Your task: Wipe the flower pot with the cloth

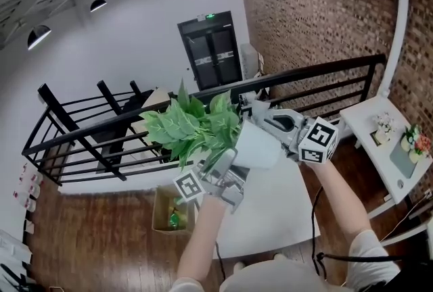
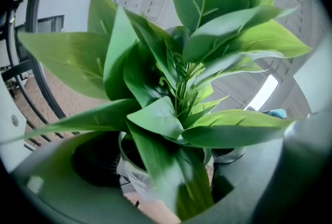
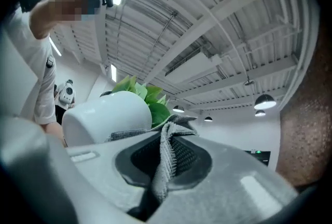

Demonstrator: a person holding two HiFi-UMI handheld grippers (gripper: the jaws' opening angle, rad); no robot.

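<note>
A white flower pot (image 1: 260, 145) with a leafy green plant (image 1: 193, 125) is held tilted in the air above the table. My left gripper (image 1: 226, 162) grips the pot from below, a jaw on each side. In the left gripper view the leaves (image 2: 176, 78) fill the frame and a pale pot rim (image 2: 132, 173) sits low between the jaws of my left gripper (image 2: 166, 186). My right gripper (image 1: 260, 115) is at the pot's upper side. In the right gripper view a grey cloth (image 3: 166, 161) is clamped in my right gripper (image 3: 163, 176), with the pot (image 3: 106, 114) just beyond it.
A white table (image 1: 270, 216) lies below the pot. A black railing (image 1: 101, 128) runs behind it, and a brick wall (image 1: 318, 7) stands at the right. A cardboard box (image 1: 169, 213) sits on the wooden floor. A second white table (image 1: 385, 142) with flowers stands far right.
</note>
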